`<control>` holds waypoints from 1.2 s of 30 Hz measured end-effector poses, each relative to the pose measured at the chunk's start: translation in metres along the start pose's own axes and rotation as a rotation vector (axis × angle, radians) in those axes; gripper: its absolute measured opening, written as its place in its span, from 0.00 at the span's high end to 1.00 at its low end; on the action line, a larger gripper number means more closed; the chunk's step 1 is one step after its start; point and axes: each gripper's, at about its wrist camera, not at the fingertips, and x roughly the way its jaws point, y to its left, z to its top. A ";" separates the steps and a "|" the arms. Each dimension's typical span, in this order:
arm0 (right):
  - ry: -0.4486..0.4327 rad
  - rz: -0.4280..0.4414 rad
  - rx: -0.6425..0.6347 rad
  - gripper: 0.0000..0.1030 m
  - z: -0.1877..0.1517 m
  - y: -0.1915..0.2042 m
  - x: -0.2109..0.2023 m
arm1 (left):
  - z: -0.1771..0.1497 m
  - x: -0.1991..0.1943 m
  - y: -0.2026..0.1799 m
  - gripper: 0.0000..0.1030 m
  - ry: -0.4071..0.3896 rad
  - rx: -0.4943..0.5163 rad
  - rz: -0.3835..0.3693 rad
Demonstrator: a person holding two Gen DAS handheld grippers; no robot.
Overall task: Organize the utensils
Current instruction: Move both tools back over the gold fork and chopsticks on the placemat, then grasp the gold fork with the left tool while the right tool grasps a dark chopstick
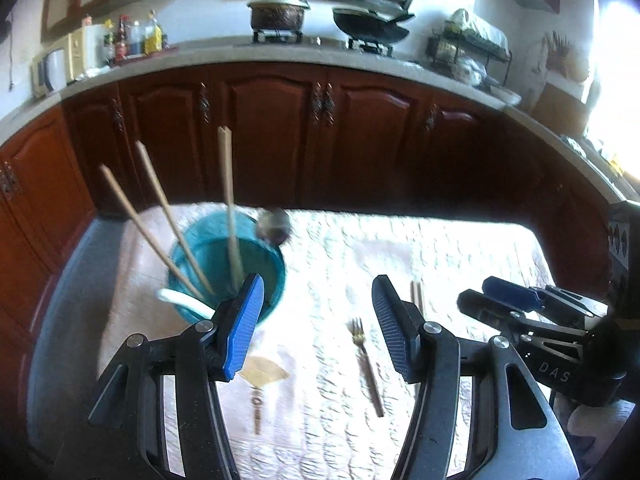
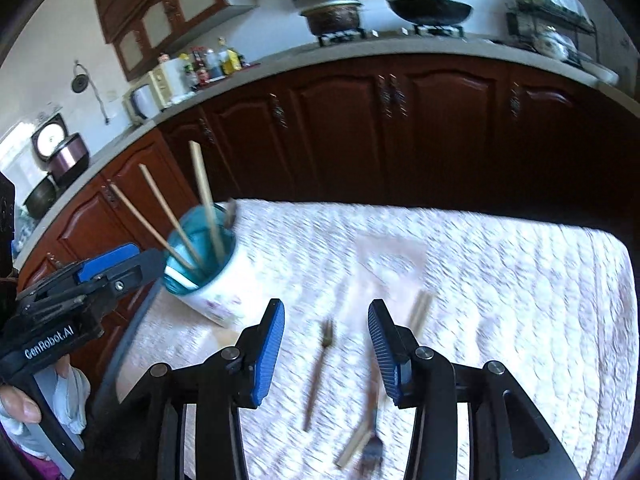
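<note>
A cup with a teal inside (image 1: 224, 264) stands on the table's left part and holds several wooden chopsticks (image 1: 228, 200), a white handle (image 1: 184, 300) and a dark spoon (image 1: 274, 226). In the right wrist view the cup (image 2: 208, 276) is left of centre. My left gripper (image 1: 316, 320) is open and empty just right of the cup. A brown-handled fork (image 1: 366, 364) lies below it, also in the right wrist view (image 2: 318, 368). My right gripper (image 2: 326, 344) is open and empty above the fork. A pair of chopsticks (image 2: 416, 316) and another fork (image 2: 372, 440) lie near its right finger.
A pale quilted cloth (image 2: 500, 280) covers the table. A wooden spatula (image 1: 260, 384) lies near the left gripper's left finger. Dark wood cabinets (image 1: 320, 132) and a counter with a pot (image 1: 278, 12) and wok (image 1: 372, 24) stand beyond the table's far edge.
</note>
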 end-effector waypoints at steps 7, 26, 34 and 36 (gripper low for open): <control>0.079 -0.027 0.078 0.60 -0.029 -0.047 0.020 | -0.018 0.041 -0.013 0.45 0.098 0.009 -0.034; 0.280 0.075 0.083 0.72 -0.027 -0.066 0.135 | -0.062 0.159 -0.023 0.54 0.301 0.028 -0.118; 0.326 0.110 0.079 0.72 -0.023 -0.074 0.161 | -0.062 0.196 -0.022 0.66 0.341 0.036 -0.134; 0.340 0.116 0.076 0.72 -0.022 -0.073 0.168 | -0.062 0.203 -0.023 0.70 0.345 0.039 -0.137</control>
